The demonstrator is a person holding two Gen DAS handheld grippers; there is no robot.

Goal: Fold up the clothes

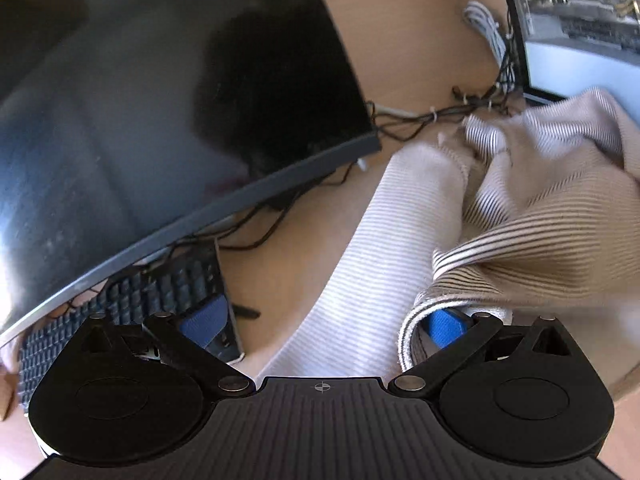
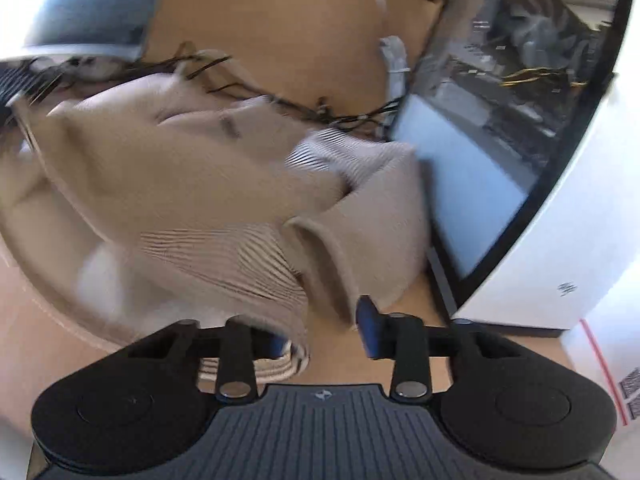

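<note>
Between left claw (image 1: 324,328) pads, striped garment (image 1: 520,216) hem apparently loose

Left wrist view: sits behind its own fingers (image 1: 204,326), looking down and forward, close over the table (image 1: 304,232), toward the monitor (image 1: 160,100).
Right wrist view: same low, close angle, facing the computer case (image 2: 520,120).
Shared: the striped garment (image 1: 540,220) (image 2: 208,184) and cables (image 1: 420,118) (image 2: 280,100).

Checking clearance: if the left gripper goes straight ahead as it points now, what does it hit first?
Probably the sweater. The left gripper is open, and the white ribbed cloth lies right ahead between its fingers. Behind that come cables on the desk. Depth is unclear through the fisheye.
</note>
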